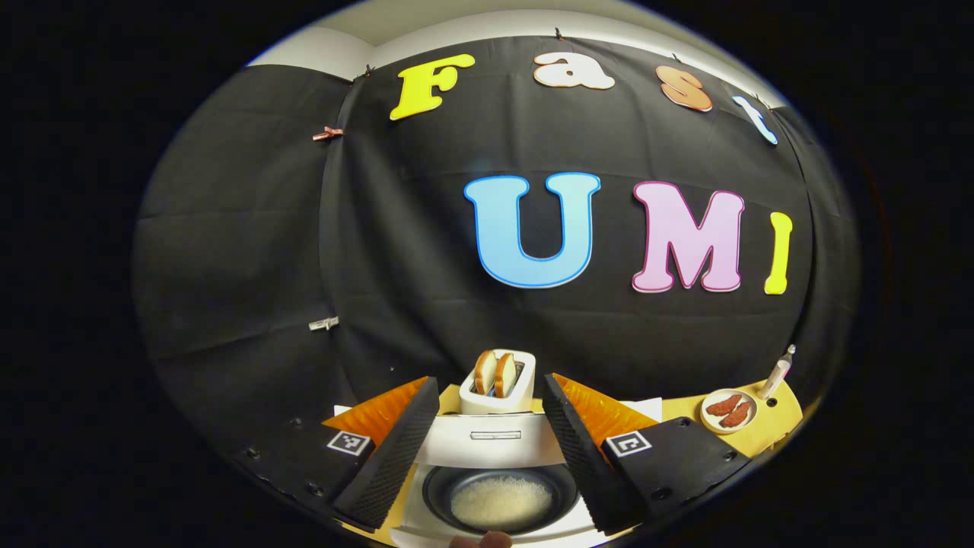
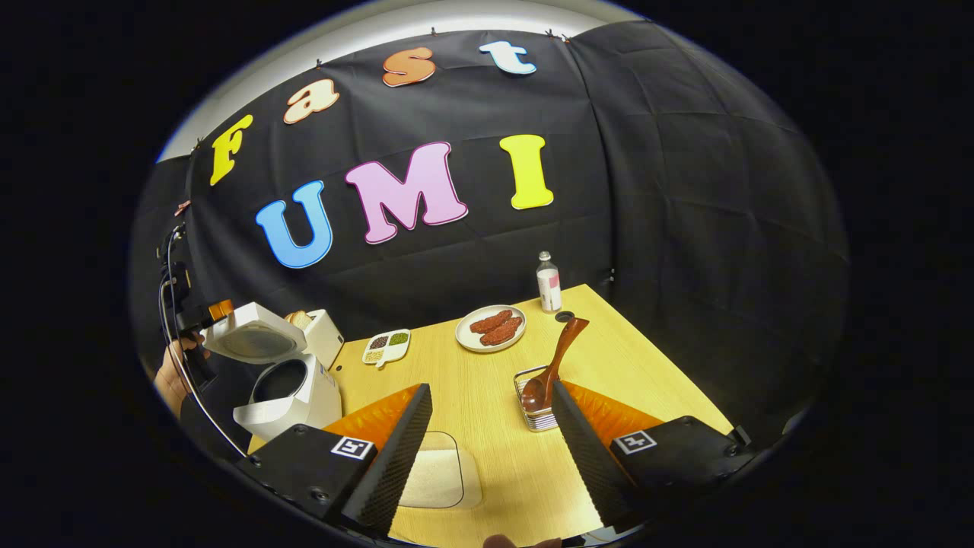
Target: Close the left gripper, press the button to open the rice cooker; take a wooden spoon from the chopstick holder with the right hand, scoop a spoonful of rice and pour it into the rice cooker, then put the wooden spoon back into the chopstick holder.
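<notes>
- Right gripper (image 2: 491, 441): fingers spread, grasping nothing, above the table (image 2: 647, 380); a clear dish of rice (image 2: 434, 478) lies just under its left finger.
- Wooden spoon (image 2: 554, 364): stands bowl-down in the chopstick holder (image 2: 535, 411), leaning off to one side. Risk: a pull along the tilt may tip the light holder.
- Left gripper (image 1: 491, 457): fingers spread, empty, over the open rice cooker (image 1: 494, 487), rice already in its pot.
- Rice cooker lid (image 2: 255, 339): raised, seen from the right gripper view. Risk: grains may spill in carrying a full spoon from dish to pot; the left gripper crowds the opening.
- Toaster (image 1: 498, 384) and plate of meat (image 2: 491, 329): farther back, apart from the route.
</notes>
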Demonstrator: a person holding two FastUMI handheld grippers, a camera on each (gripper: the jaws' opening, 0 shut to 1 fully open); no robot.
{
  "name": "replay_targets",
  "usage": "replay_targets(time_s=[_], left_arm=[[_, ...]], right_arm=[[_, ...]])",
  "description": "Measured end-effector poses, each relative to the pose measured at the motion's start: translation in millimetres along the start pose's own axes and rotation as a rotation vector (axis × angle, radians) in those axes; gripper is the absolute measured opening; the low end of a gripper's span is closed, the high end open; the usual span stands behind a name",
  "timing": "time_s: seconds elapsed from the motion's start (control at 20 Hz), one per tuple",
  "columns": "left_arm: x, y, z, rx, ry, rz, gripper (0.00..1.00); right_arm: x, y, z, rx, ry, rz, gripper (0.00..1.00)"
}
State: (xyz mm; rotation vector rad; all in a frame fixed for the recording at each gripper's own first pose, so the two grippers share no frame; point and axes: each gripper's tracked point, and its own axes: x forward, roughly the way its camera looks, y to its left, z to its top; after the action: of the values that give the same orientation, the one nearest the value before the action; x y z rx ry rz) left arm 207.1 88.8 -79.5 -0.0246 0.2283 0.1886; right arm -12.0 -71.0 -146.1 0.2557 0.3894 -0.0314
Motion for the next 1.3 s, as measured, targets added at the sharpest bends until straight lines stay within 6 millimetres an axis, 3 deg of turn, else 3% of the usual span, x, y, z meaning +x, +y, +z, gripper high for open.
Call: replay_targets(time_s=[0.45,0.9,1.15,1.3], left_arm=[[-31,-4,-81,-0.009,0.121,-0.002,0.96],[-36,-7,-128,0.000,0.190,0.000,0.97],[-37,-8,-168,-0.025,0.290,-0.008,0.97],[-37,-10,-176,-0.019,0.290,-0.008,0.97]], right_arm=[[-14,2,0,-0.029,-0.009,0.015,0.98],[-15,10,-11,-0.011,-0.004,0.014,0.98],[-18,4,-20,-0.007,0.011,0.003,0.98],[-20,-1,-22,0.000,0.014,-0.006,0.98]])
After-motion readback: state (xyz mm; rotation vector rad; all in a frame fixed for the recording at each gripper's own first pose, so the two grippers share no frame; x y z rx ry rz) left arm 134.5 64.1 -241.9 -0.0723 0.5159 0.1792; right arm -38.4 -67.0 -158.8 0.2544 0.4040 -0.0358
